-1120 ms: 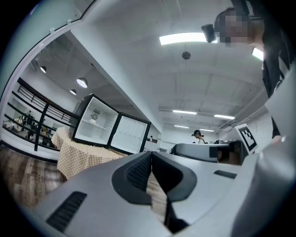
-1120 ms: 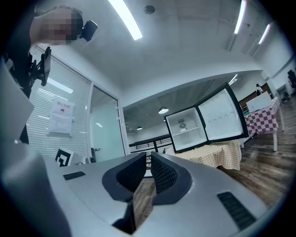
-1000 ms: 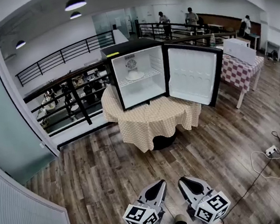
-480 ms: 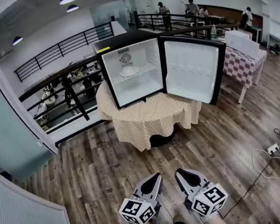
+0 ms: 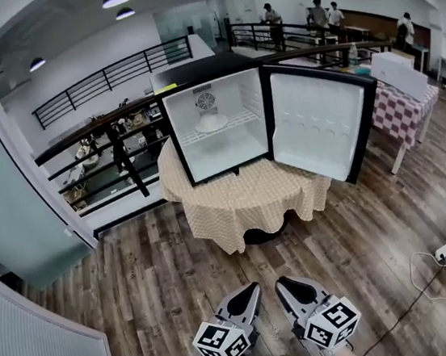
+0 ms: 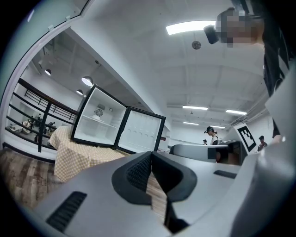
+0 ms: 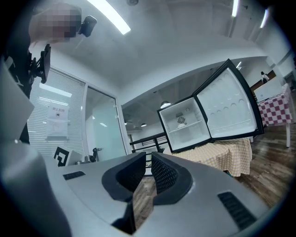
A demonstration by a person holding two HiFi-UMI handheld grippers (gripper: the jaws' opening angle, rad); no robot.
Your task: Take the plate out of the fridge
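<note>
Plate [image 5: 212, 122] sits on the upper shelf of the fridge [image 5: 204, 158], which stands on the table [image 5: 242, 199], well apart from both grippers. Left gripper [image 5: 252, 290]: jaws together, empty. Right gripper [image 5: 282, 282]: same, together and empty. Door [image 5: 318, 124] is wide open. Best to walk closer, open the jaws, and come in level at the plate's rim. Count: one plate, one fridge, two grippers.

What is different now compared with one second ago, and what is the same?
The fridge looks slightly larger in the head view: the person seems to have stepped nearer. Nothing was gripped or released. The plate stays on its shelf, the door open, the left gripper and right gripper shut and empty, held low.
</note>
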